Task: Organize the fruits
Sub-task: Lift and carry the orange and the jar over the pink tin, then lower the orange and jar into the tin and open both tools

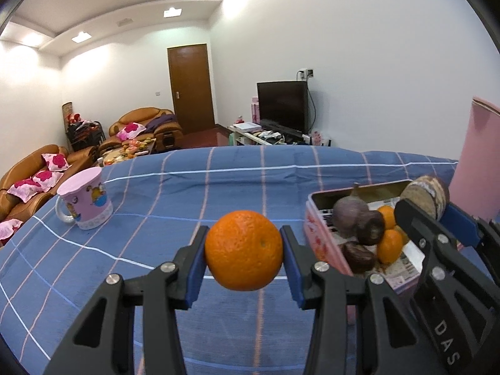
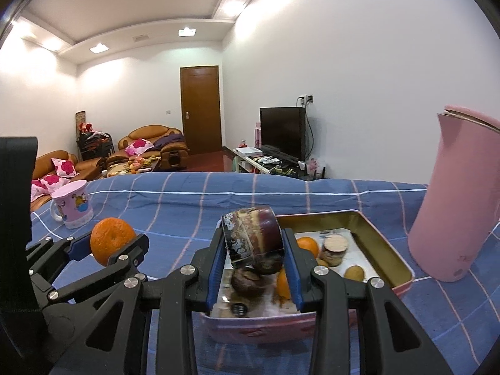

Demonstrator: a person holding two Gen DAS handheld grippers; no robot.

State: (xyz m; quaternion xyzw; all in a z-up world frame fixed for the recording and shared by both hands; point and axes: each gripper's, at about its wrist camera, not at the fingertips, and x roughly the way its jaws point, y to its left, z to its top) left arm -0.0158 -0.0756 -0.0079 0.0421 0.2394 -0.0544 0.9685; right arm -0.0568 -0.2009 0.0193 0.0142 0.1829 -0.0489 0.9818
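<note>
My left gripper (image 1: 243, 250) is shut on an orange (image 1: 243, 250), held above the blue checked tablecloth (image 1: 187, 193); the right wrist view shows that orange (image 2: 111, 239) at the left too. My right gripper (image 2: 254, 250) is shut on a small round tin (image 2: 253, 239) lying on its side, dark purple with a patterned end, over the near end of a pink rectangular tin tray (image 2: 403, 276). The tray (image 1: 318, 218) holds several oranges (image 1: 389, 245), dark purple fruits (image 1: 347, 218), a small jar (image 2: 334, 248) and a yellowish fruit (image 2: 354, 272).
A pink cartoon mug (image 1: 86, 203) stands on the cloth at the left. A tall pink kettle (image 2: 453, 200) stands right of the tray. Beyond the table are sofas, a door and a television.
</note>
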